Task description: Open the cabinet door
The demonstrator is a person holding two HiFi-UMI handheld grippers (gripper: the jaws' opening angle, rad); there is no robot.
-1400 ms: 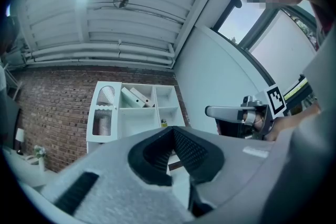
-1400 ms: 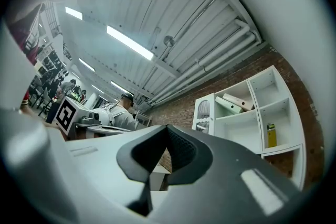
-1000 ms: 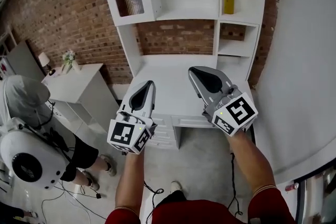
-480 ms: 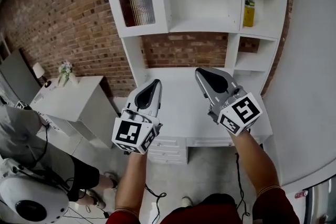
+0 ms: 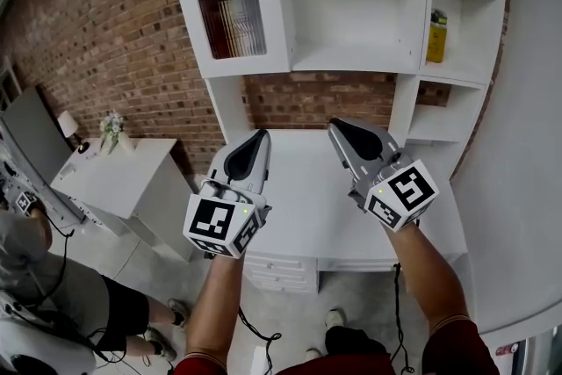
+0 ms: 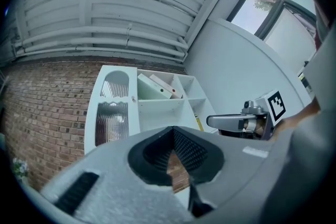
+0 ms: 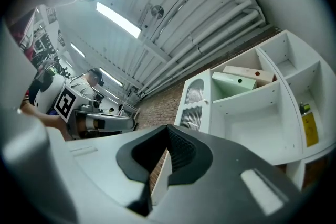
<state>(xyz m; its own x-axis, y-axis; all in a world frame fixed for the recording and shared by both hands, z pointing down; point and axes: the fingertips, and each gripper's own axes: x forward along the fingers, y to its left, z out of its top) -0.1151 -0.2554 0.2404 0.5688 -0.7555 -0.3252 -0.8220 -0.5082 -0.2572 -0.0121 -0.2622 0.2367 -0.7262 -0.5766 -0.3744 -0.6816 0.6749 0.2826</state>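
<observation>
The cabinet door, ribbed glass at the far left of the white hutch, is sitting shut, and nothing is touching it. Opening is all left to do. The left gripper and right gripper are hovering over the desk, jaws together, empty. No writing is showing legibly.

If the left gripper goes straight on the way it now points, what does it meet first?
Probably the brick wall behind the desk, below the glass cabinet door; the way before it looks free, though depth is unclear.
</observation>
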